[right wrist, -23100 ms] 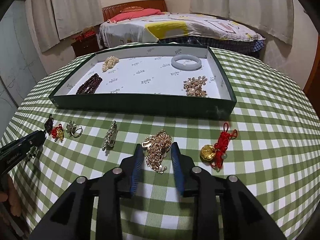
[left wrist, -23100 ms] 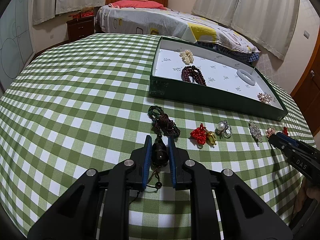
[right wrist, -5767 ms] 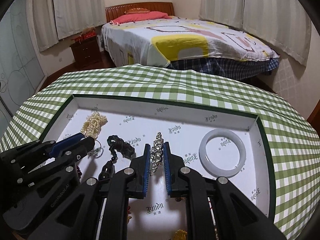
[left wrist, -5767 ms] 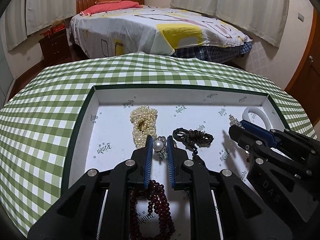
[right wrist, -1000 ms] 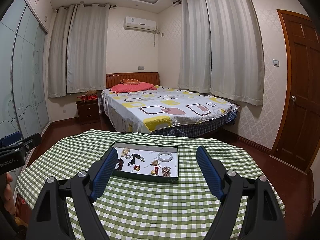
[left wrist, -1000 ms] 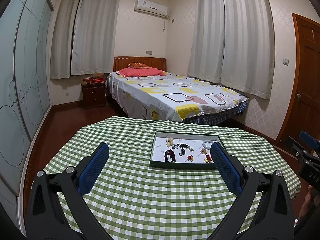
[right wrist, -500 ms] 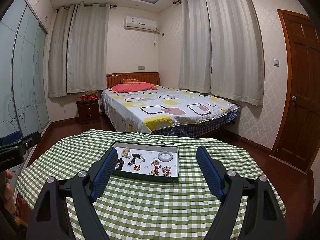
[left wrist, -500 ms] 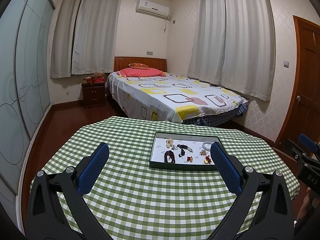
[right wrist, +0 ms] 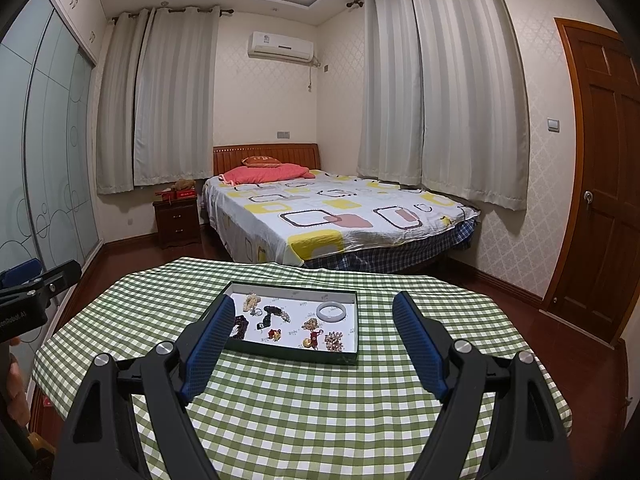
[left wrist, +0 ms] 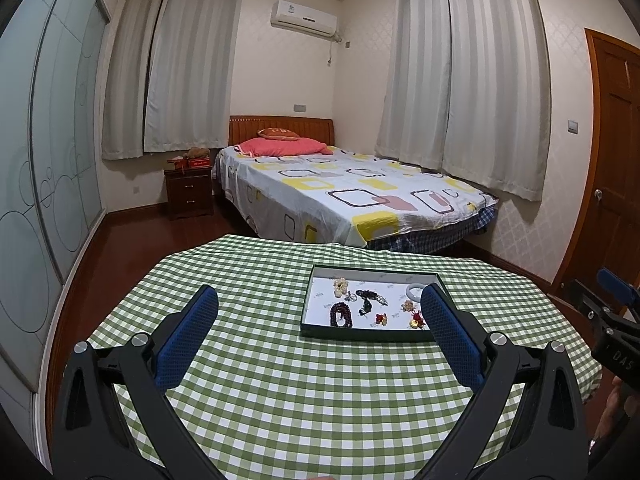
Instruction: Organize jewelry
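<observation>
A dark green tray point(left wrist: 362, 333) point(right wrist: 288, 353) with a white floor lies on the green checked tablecloth point(left wrist: 304, 392) point(right wrist: 312, 408). Inside it are several pieces of jewelry: a pearl cluster point(left wrist: 340, 285) point(right wrist: 251, 301), dark red beads point(left wrist: 341, 316) point(right wrist: 239, 326), a white bangle point(right wrist: 331, 311), a gold and red charm point(left wrist: 417, 319) point(right wrist: 313, 339). My left gripper point(left wrist: 319, 302) hangs open, high and well back from the tray, with nothing between its fingers. My right gripper point(right wrist: 315, 307) is likewise open and holds nothing, raised back from the table.
A bed point(left wrist: 344, 196) stands beyond the table, with a nightstand point(left wrist: 189, 192) to its left. A wooden door point(right wrist: 600, 184) is on the right wall and glass wardrobe doors point(left wrist: 44, 184) on the left. The other gripper shows at each view's edge.
Nothing has visibly moved over the last second. Both grippers hang still and open, the jewelry lying in the tray.
</observation>
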Action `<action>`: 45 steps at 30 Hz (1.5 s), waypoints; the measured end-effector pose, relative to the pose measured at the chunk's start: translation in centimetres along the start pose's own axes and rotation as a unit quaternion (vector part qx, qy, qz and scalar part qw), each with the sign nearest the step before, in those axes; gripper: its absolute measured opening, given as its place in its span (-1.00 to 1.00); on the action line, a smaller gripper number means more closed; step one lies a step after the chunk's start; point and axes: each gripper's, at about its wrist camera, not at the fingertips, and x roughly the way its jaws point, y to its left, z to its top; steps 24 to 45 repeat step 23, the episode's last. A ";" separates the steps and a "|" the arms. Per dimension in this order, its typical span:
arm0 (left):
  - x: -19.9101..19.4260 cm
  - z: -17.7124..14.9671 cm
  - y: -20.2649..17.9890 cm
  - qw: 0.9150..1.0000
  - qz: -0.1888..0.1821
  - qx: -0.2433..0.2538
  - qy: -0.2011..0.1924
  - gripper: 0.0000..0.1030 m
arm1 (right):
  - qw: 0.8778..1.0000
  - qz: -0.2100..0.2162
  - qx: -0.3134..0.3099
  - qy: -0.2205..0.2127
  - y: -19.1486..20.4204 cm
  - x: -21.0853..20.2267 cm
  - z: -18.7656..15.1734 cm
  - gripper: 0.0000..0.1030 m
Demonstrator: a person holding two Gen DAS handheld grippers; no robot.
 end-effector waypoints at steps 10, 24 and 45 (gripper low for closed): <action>0.6 -0.3 -0.1 1.000 0.014 0.003 0.005 0.92 | 1.000 0.003 -0.002 0.004 0.1 0.0 -0.1 0.53; 3.8 -1.2 0.7 1.000 0.016 0.007 0.021 0.92 | 1.000 0.001 0.001 0.013 -0.5 1.4 -0.5 0.53; 3.8 -1.2 0.7 1.000 0.016 0.007 0.021 0.92 | 1.000 0.001 0.001 0.013 -0.5 1.4 -0.5 0.53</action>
